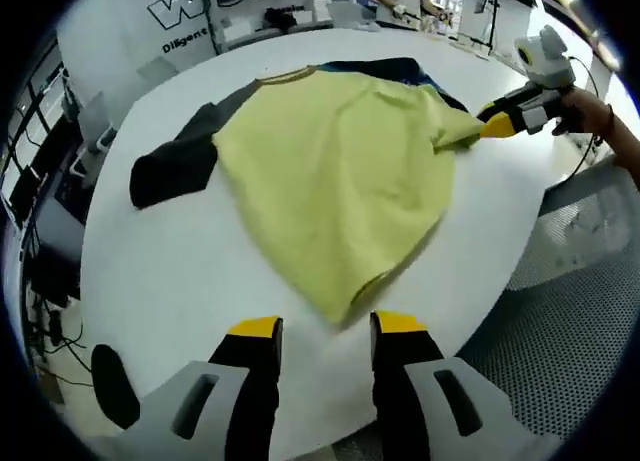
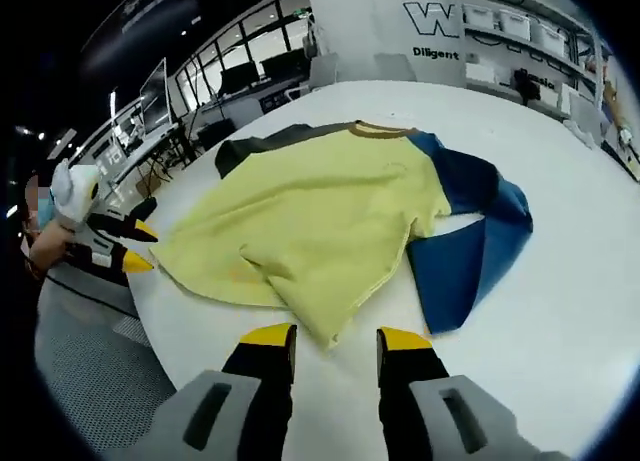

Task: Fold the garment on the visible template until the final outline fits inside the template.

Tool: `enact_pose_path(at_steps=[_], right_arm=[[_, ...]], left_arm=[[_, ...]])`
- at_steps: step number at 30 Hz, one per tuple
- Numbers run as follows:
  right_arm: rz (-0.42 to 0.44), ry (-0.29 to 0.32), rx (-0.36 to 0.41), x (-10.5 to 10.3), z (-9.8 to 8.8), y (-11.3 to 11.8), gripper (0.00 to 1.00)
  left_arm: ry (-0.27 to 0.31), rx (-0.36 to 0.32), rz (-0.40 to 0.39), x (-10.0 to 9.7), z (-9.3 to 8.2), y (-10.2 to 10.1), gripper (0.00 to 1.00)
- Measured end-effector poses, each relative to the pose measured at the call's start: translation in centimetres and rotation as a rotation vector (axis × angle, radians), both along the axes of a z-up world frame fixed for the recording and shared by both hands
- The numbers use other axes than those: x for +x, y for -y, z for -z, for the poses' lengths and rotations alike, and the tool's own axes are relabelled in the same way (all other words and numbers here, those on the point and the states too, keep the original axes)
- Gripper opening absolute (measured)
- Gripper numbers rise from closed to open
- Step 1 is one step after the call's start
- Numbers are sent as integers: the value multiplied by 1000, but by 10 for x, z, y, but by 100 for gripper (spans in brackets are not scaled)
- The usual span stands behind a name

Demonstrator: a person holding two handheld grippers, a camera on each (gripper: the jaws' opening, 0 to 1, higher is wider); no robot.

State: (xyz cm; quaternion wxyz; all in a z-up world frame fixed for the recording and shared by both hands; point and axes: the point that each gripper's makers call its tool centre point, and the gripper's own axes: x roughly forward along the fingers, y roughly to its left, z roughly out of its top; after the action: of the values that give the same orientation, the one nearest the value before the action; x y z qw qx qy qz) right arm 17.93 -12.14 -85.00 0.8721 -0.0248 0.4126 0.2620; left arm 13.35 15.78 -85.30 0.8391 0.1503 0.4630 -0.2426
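Reading the wall behind the table (image 2: pixel 560 311) first, I could make out a large outlined "W" and the word "Diligent" (image 2: pixel 443 53) under it on a white panel; the same letters sat at the far edge of the left gripper view too, and nothing else there was legible to me.

The garment (image 2: pixel 310 226) lay spread on the white table, a yellow-green body with a dark sleeve (image 1: pixel 170 166) on one side and a blue sleeve (image 2: pixel 470 251) on the other, a tan collar band (image 2: pixel 380 129) at the end nearest the lettered wall. The template itself I could not pick out under the cloth.

My left gripper (image 1: pixel 325 331) hovered just off the garment's near hem corner, jaws spread apart with bare table between the yellow tips, touching nothing. My right gripper (image 2: pixel 335 336) sat the same way in its own view, jaws parted, the yellow hem corner just ahead of the tips and the blue sleeve beside it, no cloth between them.

In the left gripper view the right gripper (image 1: pixel 500 121) showed at the garment's far side edge, its yellow tip right against a bunched fold of yellow cloth; whether it touched I could not tell from there. A hand (image 1: pixel 590 116) held it. In the right gripper view the left gripper (image 2: pixel 125 246) pointed at the opposite hem edge, just beside the cloth.

Shelves with bins (image 2: pixel 505 26) stood beside the lettered wall; their contents were too small to tell.
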Motion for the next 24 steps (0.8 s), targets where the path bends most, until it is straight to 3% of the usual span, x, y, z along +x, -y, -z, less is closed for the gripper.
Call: enact_pose_path(at_steps=[9, 14, 16, 21, 24], right_arm=[[22, 14, 21, 9, 0, 3, 0], [-39, 13, 45, 3, -11, -5, 0], [-71, 1, 42, -3, -17, -7, 0], [-143, -114, 23, -30, -24, -1, 0], [-177, -134, 11, -39, -27, 4, 0]], left_arm=[[-48, -40, -60, 7, 4, 2, 13], [-31, -95, -76, 10, -5, 7, 4], [-21, -87, -72, 11, -9, 5, 4], [47, -52, -30, 21, -24, -2, 4], [61, -8, 51, 22, -29, -4, 4]])
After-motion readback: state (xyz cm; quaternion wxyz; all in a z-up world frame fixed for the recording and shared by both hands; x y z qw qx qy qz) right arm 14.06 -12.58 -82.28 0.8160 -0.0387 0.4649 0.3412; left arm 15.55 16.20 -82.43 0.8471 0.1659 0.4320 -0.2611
